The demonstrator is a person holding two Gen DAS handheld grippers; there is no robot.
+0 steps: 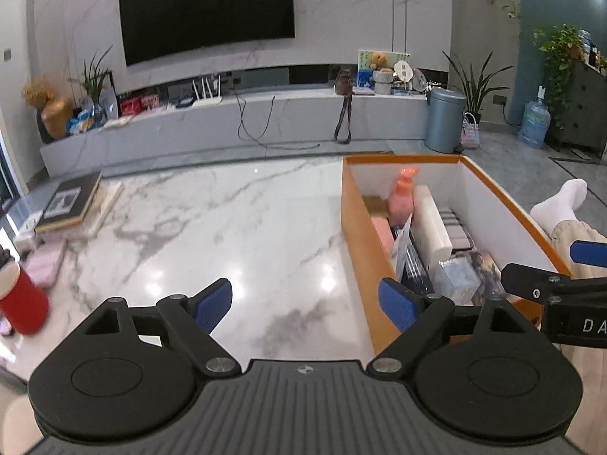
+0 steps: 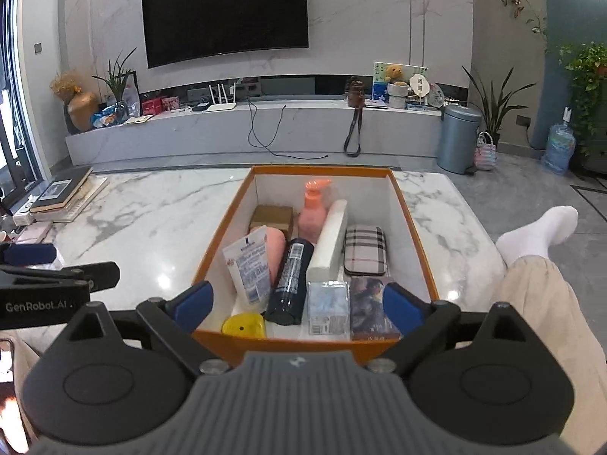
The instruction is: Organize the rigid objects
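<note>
A living room with a dark wall-mounted television (image 2: pixel 224 13) and a long marble ledge behind it frames a white marble bench (image 1: pixel 212 235). On the bench stands an orange box (image 2: pixel 416 235) with white inner walls, already well filled: a pink pump bottle (image 2: pixel 313 212) upright at the back, a white block (image 2: pixel 329 242) on edge, a plaid case (image 2: pixel 365 251), a dark tube (image 2: pixel 291 280), a printed pouch (image 2: pixel 250 269), a yellow piece (image 2: pixel 243 325) in the near corner, and small packets along the near wall.

The left tool (image 1: pixel 305 305) hangs over bare marble just left of the box, its blue pads wide apart with nothing between them. The right tool (image 2: pixel 296 305) sits at the box's near wall, also spread wide and holding nothing.

The packing looks close to finished, since most of the bench beside the box is bare. What seems left lies at the far left edge: a stack of books (image 1: pixel 72 203), a pink flat item (image 1: pixel 47 265) and a red cup (image 1: pixel 21 297). The next move likely calls for the left tool to swing toward those, pick a narrow edge to close on, and find a free gap in the crowded box.
</note>
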